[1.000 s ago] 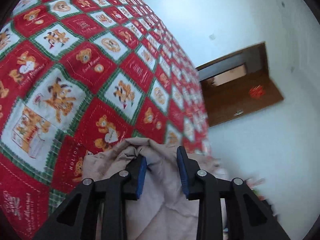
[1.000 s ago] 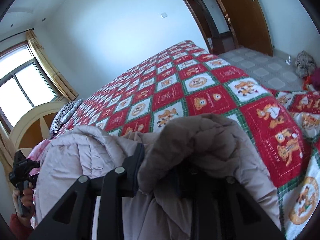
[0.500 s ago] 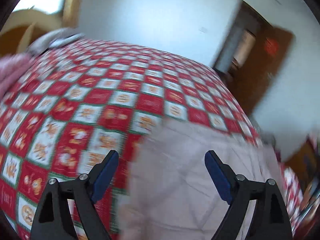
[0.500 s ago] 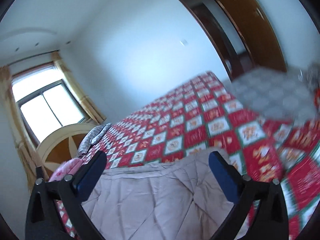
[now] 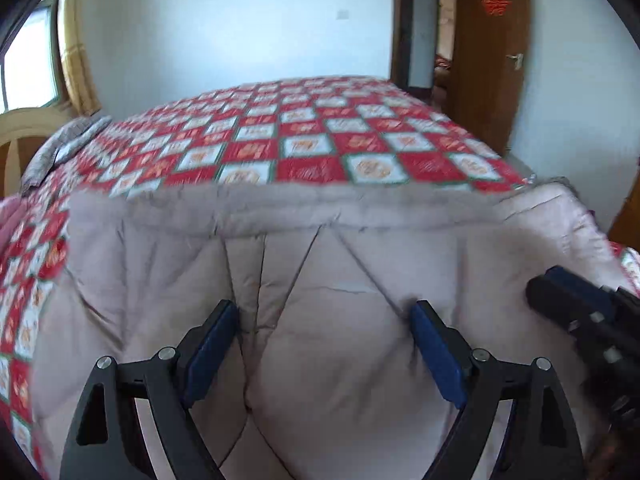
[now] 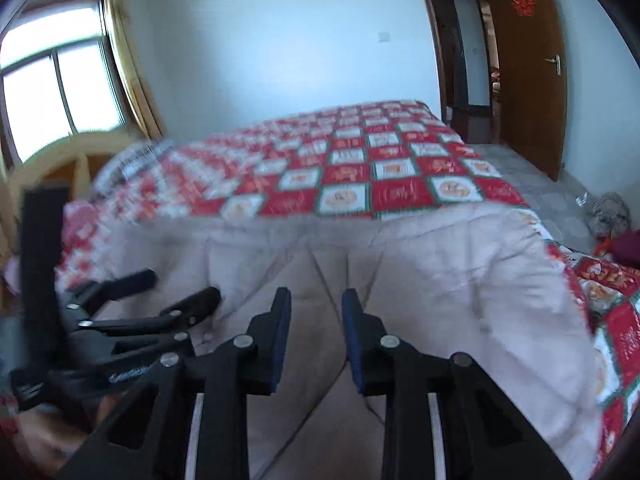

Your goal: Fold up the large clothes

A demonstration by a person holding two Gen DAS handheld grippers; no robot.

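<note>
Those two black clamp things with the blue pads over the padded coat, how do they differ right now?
The left gripper has its jaws spread wide; the right gripper has them much closer, though a gap remains. The left gripper shows up at the left edge of the right wrist view, while the right gripper sits at the right edge of the left wrist view. Both are empty and hover over the beige quilted coat spread on the bed.

Daylight pours in from the window [image 6: 60, 96], which is blown out to pure white, and gives the walls a cool bluish cast. Both views are motion-blurred, worst on the left side of the bedspread [image 6: 168, 176]. Heavy fisheye bending with black corners; shadows on the quilted coat [image 5: 340, 320] stay soft.
</note>
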